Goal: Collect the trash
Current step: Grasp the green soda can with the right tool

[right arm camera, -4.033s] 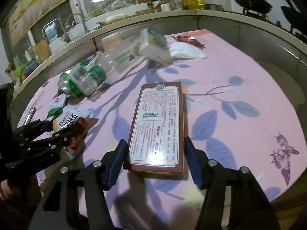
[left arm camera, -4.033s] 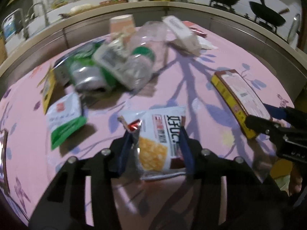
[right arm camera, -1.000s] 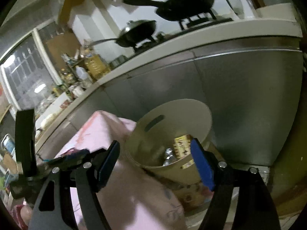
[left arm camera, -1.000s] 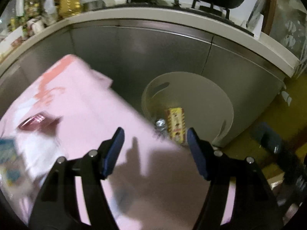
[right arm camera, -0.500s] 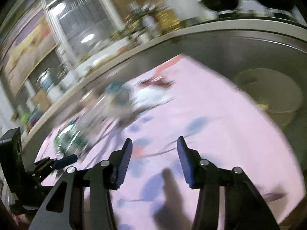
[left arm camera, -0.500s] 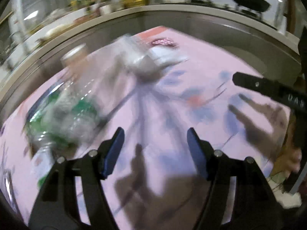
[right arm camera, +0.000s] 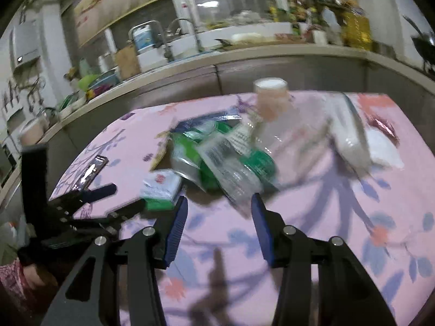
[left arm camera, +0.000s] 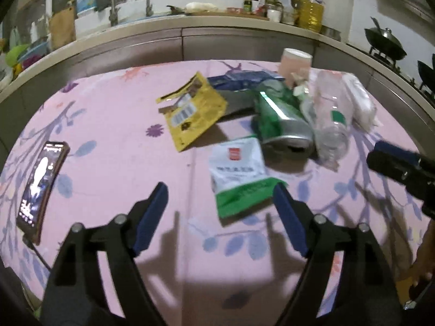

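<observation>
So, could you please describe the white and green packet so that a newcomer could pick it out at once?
On the pink flowered tablecloth, find the trash pile around the crushed green can. The white and green packet lies flat on the near side of that can, closest to the open left claw. Unlike the yellow wrapper beside it, it is white with a green bottom band and a small red square.

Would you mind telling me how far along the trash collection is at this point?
Nothing is in hand: the left gripper and right gripper are both open and empty above the table. Left to collect: the white-and-green packet, yellow wrapper, green can, clear bottle and paper cup. No bin shows, so finished work cannot be judged.
</observation>
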